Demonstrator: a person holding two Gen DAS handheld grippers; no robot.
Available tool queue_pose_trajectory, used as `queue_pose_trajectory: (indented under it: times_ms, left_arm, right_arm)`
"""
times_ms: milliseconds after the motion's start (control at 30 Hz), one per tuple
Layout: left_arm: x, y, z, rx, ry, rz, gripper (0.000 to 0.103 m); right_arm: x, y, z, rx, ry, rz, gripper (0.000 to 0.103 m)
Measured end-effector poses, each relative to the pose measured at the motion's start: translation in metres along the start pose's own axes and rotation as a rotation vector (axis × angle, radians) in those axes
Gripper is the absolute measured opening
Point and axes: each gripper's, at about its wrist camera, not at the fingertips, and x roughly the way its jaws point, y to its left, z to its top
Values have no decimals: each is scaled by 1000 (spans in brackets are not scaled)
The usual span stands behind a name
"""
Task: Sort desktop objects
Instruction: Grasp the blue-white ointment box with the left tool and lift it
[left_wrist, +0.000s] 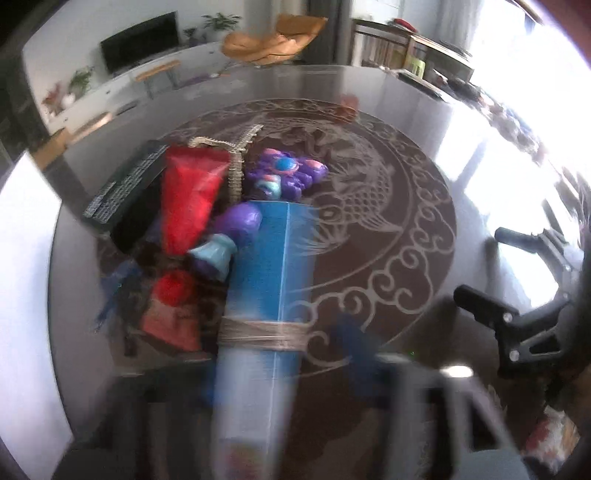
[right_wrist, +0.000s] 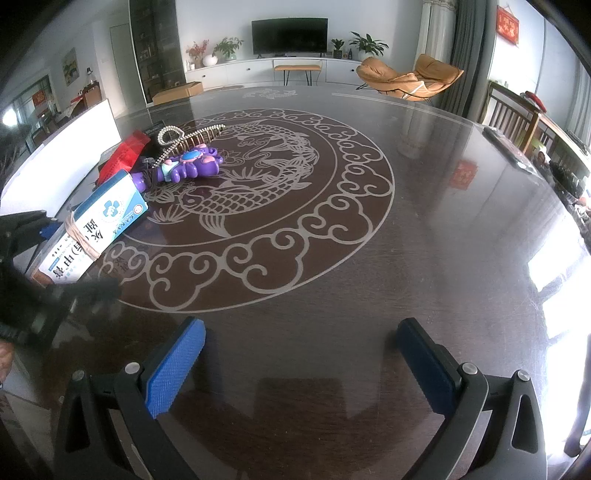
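A long blue and white box (left_wrist: 269, 273) bound with a rubber band lies along my left gripper (left_wrist: 280, 373), which is shut on its near end; the view is blurred. The box also shows in the right wrist view (right_wrist: 99, 221), tilted with its far end by the pile. Beyond it lie a purple toy (left_wrist: 284, 173) (right_wrist: 192, 164), a red tube (left_wrist: 192, 195), a black box (left_wrist: 122, 188) and a pearl hair comb (right_wrist: 192, 138). My right gripper (right_wrist: 301, 360) is open and empty above the dark table.
The round dark table (right_wrist: 443, 221) bears a pale fish and cloud pattern. A white board (right_wrist: 62, 147) stands at the left edge. A remote (right_wrist: 509, 149) lies at the far right. Chairs and a TV cabinet stand beyond.
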Motion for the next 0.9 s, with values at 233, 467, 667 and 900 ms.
queue_pose_trajectory:
  times_ms: [233, 467, 667, 900]
  left_arm:
    - [-21, 32, -34, -193, 7, -240, 26]
    - [-47, 81, -46, -380, -42, -115, 50]
    - [-65, 79, -44, -321, -76, -61, 61]
    - [-26, 24, -51, -28, 33, -7, 88]
  right_arm:
    - [0, 1, 0, 0, 0, 0, 103]
    - [0, 0, 0, 0, 1, 0, 103]
    - [0, 0, 0, 0, 1, 0, 103]
    - [0, -1, 0, 0, 1, 0, 103]
